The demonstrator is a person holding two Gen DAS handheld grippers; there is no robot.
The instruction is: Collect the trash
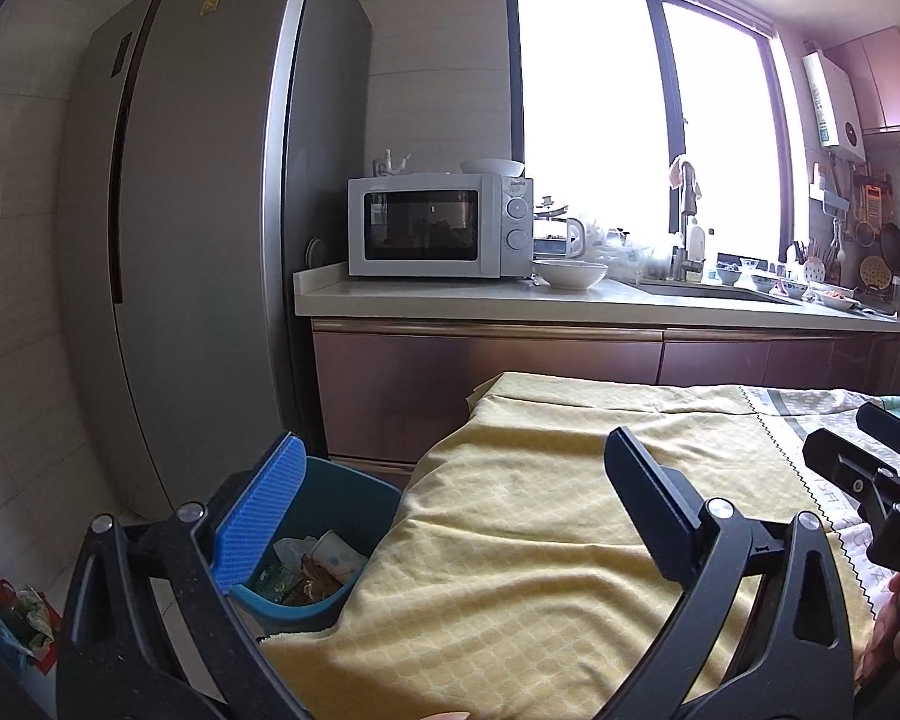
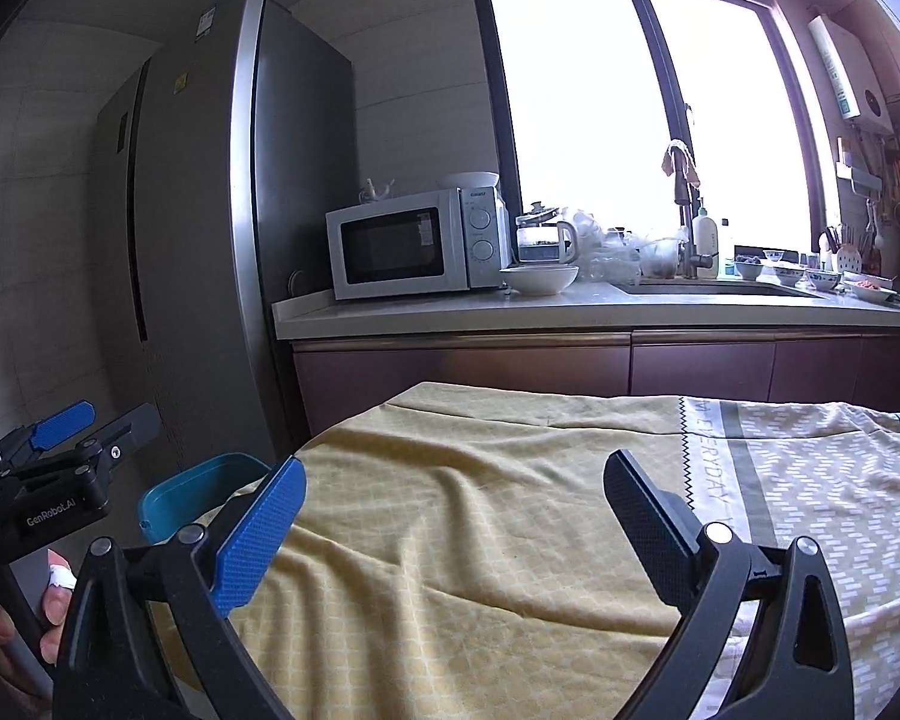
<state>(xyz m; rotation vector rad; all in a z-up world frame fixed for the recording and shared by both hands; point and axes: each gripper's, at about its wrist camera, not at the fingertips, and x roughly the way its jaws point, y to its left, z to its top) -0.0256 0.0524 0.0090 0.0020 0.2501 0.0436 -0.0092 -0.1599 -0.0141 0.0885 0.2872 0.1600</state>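
A teal trash bin [image 1: 336,510] stands on the floor at the left end of the cloth-covered table [image 1: 540,540], holding crumpled wrappers and paper [image 1: 312,564]. My left gripper [image 1: 444,510] hovers open above the table's left end, its blue pad over the bin's near rim, nothing between its fingers. My right gripper [image 2: 456,516] is also open and empty, above the yellow cloth [image 2: 450,510]. The bin's rim [image 2: 210,474] shows left of its blue finger. Each gripper appears in the other's view: the right one [image 1: 870,456], the left one [image 2: 66,426]. No loose trash shows on the cloth.
A tall grey fridge [image 1: 210,240] stands behind the bin. A kitchen counter [image 1: 570,300] with a microwave [image 1: 438,225], a white bowl [image 1: 570,273] and a sink runs along the back. Colourful packaging [image 1: 18,618] lies on the floor at far left.
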